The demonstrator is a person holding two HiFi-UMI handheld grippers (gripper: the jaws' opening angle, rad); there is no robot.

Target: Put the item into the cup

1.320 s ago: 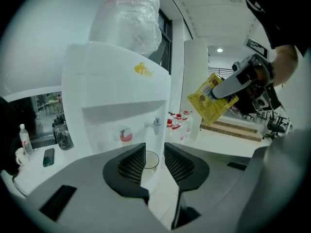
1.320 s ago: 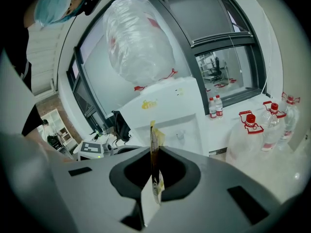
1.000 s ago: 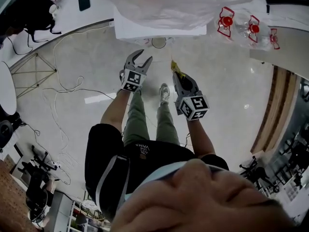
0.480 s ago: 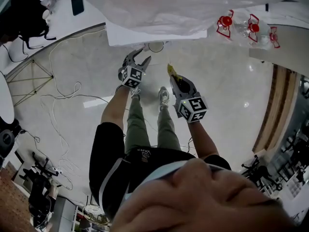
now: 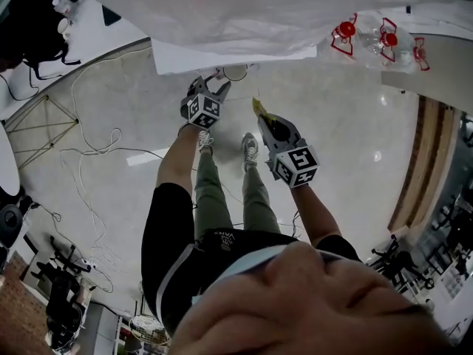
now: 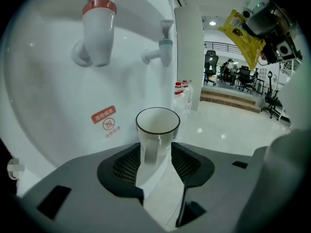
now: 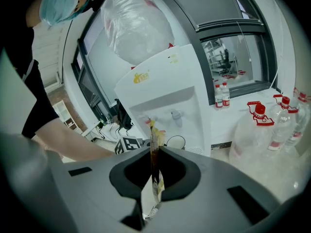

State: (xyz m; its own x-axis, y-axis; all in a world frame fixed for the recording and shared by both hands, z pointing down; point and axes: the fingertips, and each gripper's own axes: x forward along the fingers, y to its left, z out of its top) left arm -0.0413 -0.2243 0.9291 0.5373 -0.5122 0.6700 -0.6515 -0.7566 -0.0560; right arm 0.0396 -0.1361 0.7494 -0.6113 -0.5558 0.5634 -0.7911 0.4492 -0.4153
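A clear cup (image 6: 156, 130) with a dark rim stands upright under the taps of a white water dispenser (image 7: 167, 98). My left gripper (image 6: 156, 158) is open with the cup's lower body between its jaws; I cannot tell whether the pads touch it. In the head view that gripper (image 5: 211, 82) reaches to the cup (image 5: 236, 72) at the dispenser's foot. My right gripper (image 7: 154, 178) is shut on a thin yellow sachet (image 7: 154, 154), held upright and edge-on. It hangs right of the left one (image 5: 267, 120), the sachet (image 5: 259, 107) sticking out past its tips.
A red tap (image 6: 98, 30) and a blue tap (image 6: 163, 50) hang above the cup. Large water bottles with red caps (image 7: 257, 130) stand on the floor to the right. A big clear jug (image 7: 138, 25) tops the dispenser. Cables (image 5: 96, 135) lie on the floor at the left.
My left gripper has moved forward to the dispenser and now stands around the cup. The right gripper with the sachet has shifted only slightly.
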